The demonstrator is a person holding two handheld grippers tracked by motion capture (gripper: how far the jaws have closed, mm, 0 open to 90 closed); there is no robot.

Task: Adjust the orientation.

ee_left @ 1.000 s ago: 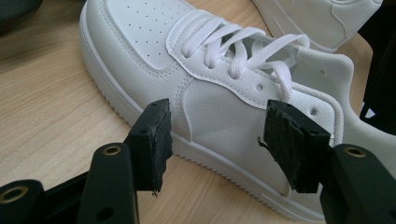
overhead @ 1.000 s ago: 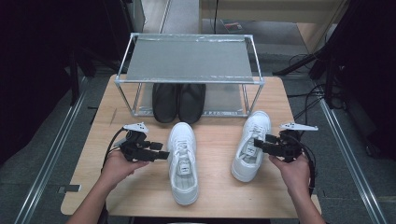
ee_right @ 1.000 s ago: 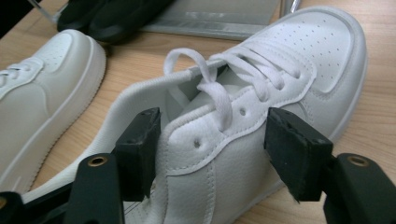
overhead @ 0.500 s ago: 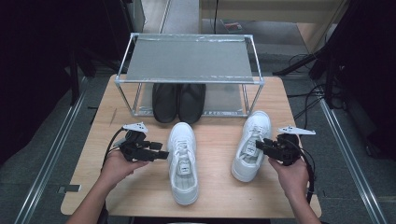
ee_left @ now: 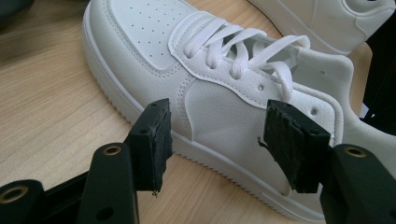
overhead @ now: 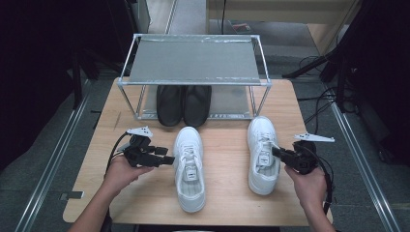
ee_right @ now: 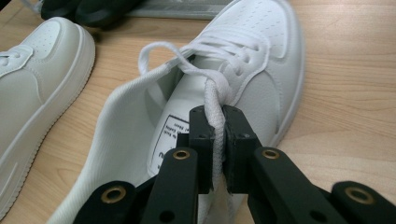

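The jaws of the right gripper (ee_right: 216,140) have just been closing and now pinch the white flat shoelace (ee_right: 212,100) of the white leather low-top sneaker on the right (overhead: 262,152), probably to pull it taut or undo it. The jaws of the left gripper (ee_left: 219,140) stand wide, one either side of the flank of the white leather low-top sneaker in the middle (overhead: 189,166) without touching, seemingly ready to steady it. Both sneakers lie toes-away on the light wooden tabletop (overhead: 227,193). Farther back, a pair of black shoes (overhead: 183,104) sits under the grey metal-framed shoe rack (overhead: 193,60), likely where the white pair belongs.
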